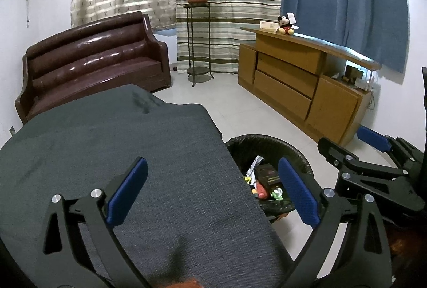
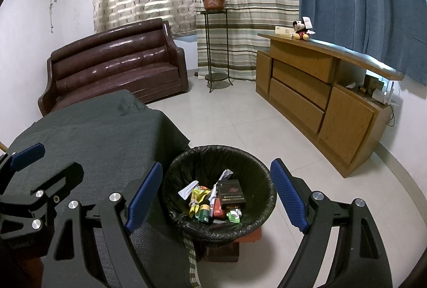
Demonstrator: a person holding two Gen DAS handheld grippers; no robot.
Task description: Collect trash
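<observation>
A bin with a black liner [image 2: 186,154] stands on the floor beside a table covered in grey cloth [image 2: 93,133]. Inside lie a dark cigarette box [image 2: 230,193], a yellow wrapper [image 2: 197,198], a green can [image 2: 205,213] and white paper [image 2: 188,187]. My right gripper [image 2: 216,197] hovers above the bin, open, with nothing between its blue pads. My left gripper [image 1: 213,191] is open and empty over the cloth's right edge [image 1: 133,141], with the bin [image 1: 267,139] just to its right. In the left wrist view, the right gripper [image 1: 352,147] shows at the far right.
The bin rests on a reddish-brown block [image 2: 240,242]. A brown leather sofa [image 2: 114,69] stands behind the table. A metal plant stand [image 2: 216,47] is by the curtains, and a wooden cabinet [image 2: 320,101] lines the right wall. Pale tiled floor [image 2: 240,122] lies between them.
</observation>
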